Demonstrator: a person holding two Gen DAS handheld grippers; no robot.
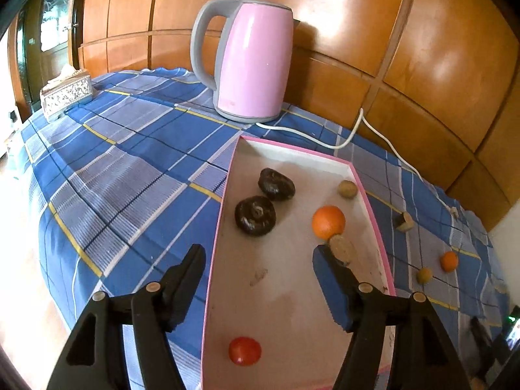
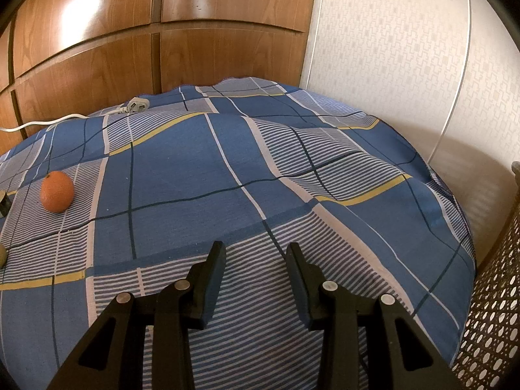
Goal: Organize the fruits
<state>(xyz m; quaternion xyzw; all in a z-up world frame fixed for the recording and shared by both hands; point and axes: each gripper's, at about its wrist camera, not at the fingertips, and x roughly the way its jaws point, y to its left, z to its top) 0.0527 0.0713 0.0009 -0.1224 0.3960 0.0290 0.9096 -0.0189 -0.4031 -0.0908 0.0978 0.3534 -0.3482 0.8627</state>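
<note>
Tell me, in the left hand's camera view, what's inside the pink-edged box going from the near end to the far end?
Red tomato, tan fruit beside the gripper finger, orange, dark round fruit, second dark fruit, small tan fruit by the far wall of the box.

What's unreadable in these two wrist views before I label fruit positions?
- Tray: near end cut off by the bottom edge and the left gripper, left wrist view.
- Tan fruit in the tray: partly behind a finger; contact unclear.
- Three small pieces right of the tray: too small to identify.
- Right wrist view: two items at the left edge cut off; only the orange shows whole.
</note>
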